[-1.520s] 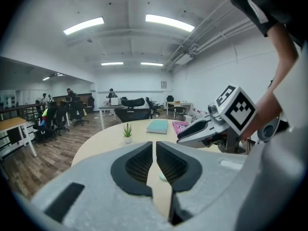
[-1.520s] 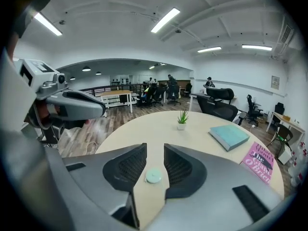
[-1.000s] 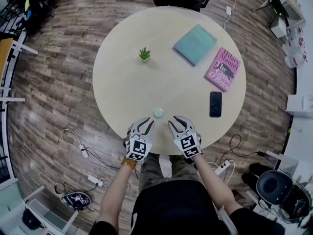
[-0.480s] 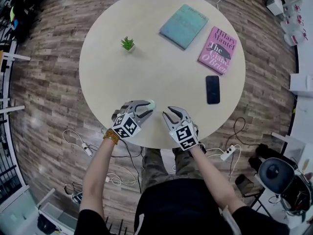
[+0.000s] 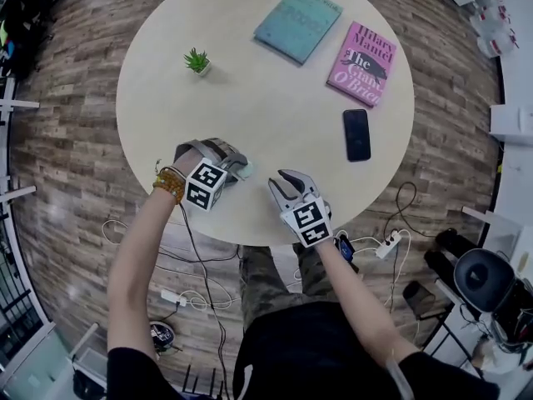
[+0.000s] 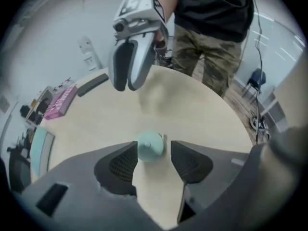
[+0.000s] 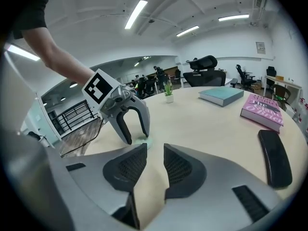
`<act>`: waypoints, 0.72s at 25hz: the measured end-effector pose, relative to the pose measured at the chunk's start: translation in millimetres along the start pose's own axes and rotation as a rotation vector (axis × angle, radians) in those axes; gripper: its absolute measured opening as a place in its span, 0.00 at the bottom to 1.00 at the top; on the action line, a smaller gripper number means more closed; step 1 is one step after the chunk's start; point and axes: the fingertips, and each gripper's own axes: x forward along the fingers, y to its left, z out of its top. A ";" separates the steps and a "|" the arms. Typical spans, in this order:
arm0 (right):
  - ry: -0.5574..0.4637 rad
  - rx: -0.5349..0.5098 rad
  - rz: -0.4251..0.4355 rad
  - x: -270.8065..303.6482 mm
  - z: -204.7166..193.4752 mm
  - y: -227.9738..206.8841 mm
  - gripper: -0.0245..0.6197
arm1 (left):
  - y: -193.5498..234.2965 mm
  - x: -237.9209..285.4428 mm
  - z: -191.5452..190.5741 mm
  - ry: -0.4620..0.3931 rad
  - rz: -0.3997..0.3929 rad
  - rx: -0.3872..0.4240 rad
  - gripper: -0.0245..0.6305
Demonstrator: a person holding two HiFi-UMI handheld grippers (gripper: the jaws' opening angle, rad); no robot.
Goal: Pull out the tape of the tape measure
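Tape measure (image 6: 149, 146), small, round and mint-green, flat on the bench (image 5: 275, 98) near the near edge, left of the middle; left tool (image 6: 154, 150) steeply down over it now, jaws just swung wide, casing right there between the tips, hard by one pad, daylight before the other; no squeeze at all, released; right tool (image 7: 155, 150) close by, low over that same near edge, pads drawn almost together, only a narrow gap, nothing in it; farther out, well apart: black phone (image 5: 356, 134) toward the right edge; pink book (image 5: 362, 52) and teal book (image 5: 298, 23) by the far edge; little potted plant (image 5: 197, 60) far left.
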 end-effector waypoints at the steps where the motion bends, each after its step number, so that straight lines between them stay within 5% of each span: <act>1: 0.002 0.002 0.004 -1.2 -2.4 2.5 0.21 | -1.7 2.9 -0.8 0.016 -0.023 0.035 0.39; 10: 0.019 0.018 0.016 -3.2 -16.4 6.3 0.21 | 21.9 6.8 6.4 -0.006 -0.033 -0.005 0.38; 18: -0.008 0.028 0.012 -5.8 -3.8 -3.6 0.20 | 25.6 -0.7 9.3 -0.058 0.275 -0.602 0.36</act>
